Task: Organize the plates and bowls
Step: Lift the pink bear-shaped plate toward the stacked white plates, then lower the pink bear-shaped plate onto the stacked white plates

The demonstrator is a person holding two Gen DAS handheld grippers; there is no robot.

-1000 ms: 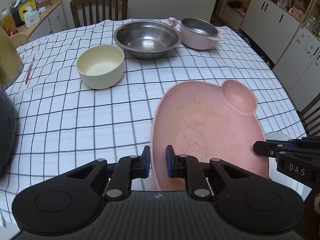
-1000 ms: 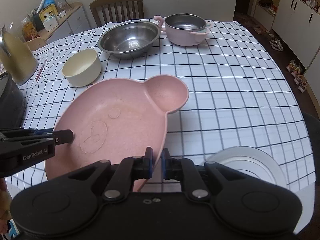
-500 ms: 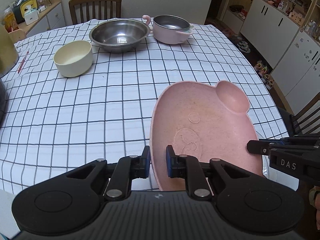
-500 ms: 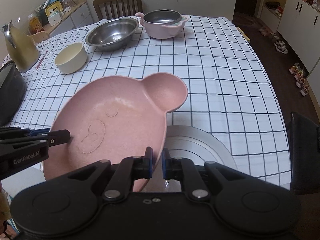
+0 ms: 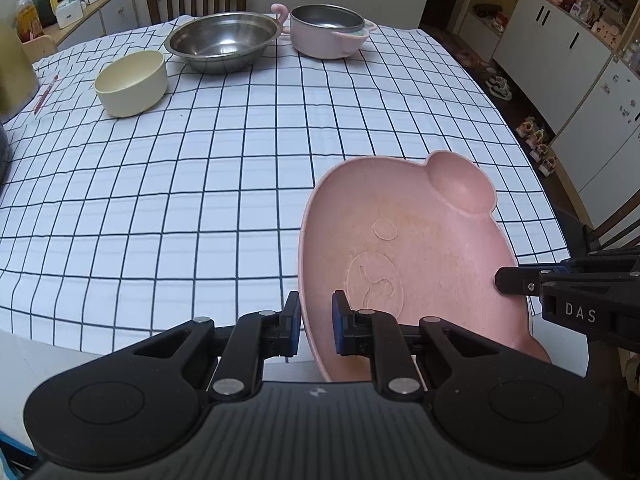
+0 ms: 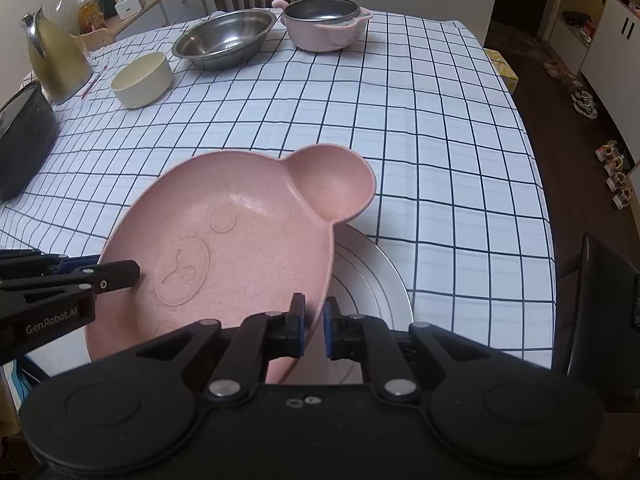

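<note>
A pink bear-shaped plate (image 5: 420,248) hangs tilted over the near right corner of the table, held by both grippers. My left gripper (image 5: 316,312) is shut on its left rim. My right gripper (image 6: 314,314) is shut on the opposite rim of the pink plate (image 6: 240,240). Each view shows the other gripper's fingers clamped on the rim: the right one's (image 5: 520,282), the left one's (image 6: 116,274). A white plate (image 6: 372,280) lies on the cloth partly under the pink plate. It is hidden in the left wrist view.
On the far side of the checked tablecloth (image 5: 200,180) stand a cream bowl (image 5: 132,82), a steel bowl (image 5: 224,40) and a pink pot (image 5: 326,30). A kettle (image 6: 56,60) and a dark pot (image 6: 20,140) stand at the left edge. A dark chair (image 6: 600,308) is at the right.
Both grippers carried the pink plate back and to the right. It now overhangs the white plate, which lay apart at the lower right a second ago. The grips have not changed.
</note>
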